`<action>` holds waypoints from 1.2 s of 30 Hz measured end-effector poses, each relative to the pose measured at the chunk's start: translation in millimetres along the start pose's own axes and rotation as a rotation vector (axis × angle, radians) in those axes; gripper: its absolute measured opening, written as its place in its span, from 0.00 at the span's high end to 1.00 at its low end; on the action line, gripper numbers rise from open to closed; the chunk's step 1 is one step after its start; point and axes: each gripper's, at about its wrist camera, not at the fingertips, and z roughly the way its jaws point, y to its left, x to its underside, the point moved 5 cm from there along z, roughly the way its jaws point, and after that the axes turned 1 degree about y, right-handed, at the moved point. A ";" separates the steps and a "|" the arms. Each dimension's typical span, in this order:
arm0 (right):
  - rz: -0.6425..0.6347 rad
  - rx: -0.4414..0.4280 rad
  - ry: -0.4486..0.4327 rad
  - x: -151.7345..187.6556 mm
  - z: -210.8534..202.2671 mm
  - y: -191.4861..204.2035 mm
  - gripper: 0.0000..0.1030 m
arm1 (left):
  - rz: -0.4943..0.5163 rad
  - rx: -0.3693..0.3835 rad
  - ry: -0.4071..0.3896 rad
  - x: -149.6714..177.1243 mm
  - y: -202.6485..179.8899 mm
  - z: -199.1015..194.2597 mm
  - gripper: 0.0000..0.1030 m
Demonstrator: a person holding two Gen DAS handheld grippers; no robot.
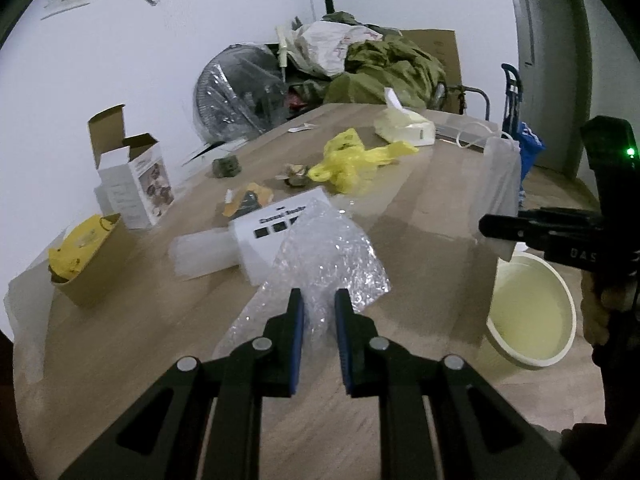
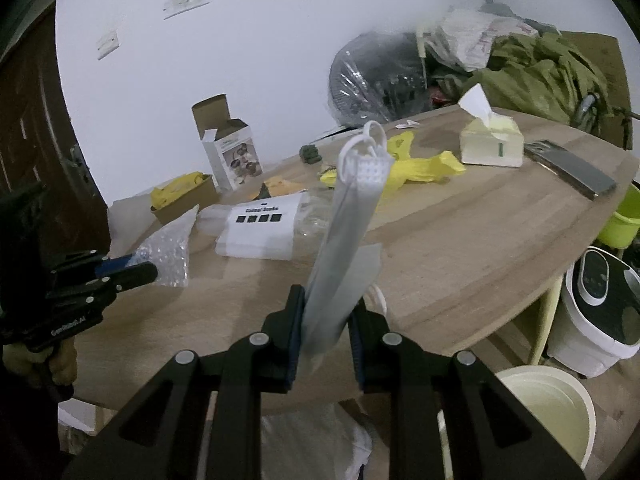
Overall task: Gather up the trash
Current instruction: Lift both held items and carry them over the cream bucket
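Observation:
My left gripper [image 1: 319,300] is shut on a sheet of clear bubble wrap [image 1: 328,256] and holds it over the wooden table [image 1: 420,208]; it also shows in the right wrist view [image 2: 168,256]. My right gripper [image 2: 326,300] is shut on a white face mask [image 2: 352,208] that stands up between the jaws. From the left wrist view the mask [image 1: 500,176] hangs past the table's right edge, above a cream bin [image 1: 532,312] on the floor. The bin also shows in the right wrist view [image 2: 552,404].
On the table lie a yellow plastic bag [image 1: 352,160], a white socks package [image 1: 276,220], an open white box [image 1: 136,184], a paper cup with yellow trash [image 1: 84,256], small scraps [image 1: 248,200], a tissue box [image 2: 492,144] and a phone [image 2: 572,172]. A white appliance [image 2: 600,308] stands beside the bin.

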 end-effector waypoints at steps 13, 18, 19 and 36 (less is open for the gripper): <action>0.038 0.051 -0.022 14.4 -30.1 -23.1 0.81 | 0.061 0.069 -0.010 -9.5 -39.7 4.7 0.86; 0.058 0.076 -0.031 20.5 -40.3 -31.9 0.81 | 0.082 0.095 -0.014 -12.8 -54.4 6.3 0.86; 0.062 0.079 -0.032 21.6 -42.2 -34.4 0.81 | 0.088 0.100 -0.014 -13.2 -57.7 6.7 0.86; 0.143 0.165 -0.041 53.4 -78.8 -77.8 0.81 | 0.181 0.188 0.001 -19.6 -113.1 20.1 0.86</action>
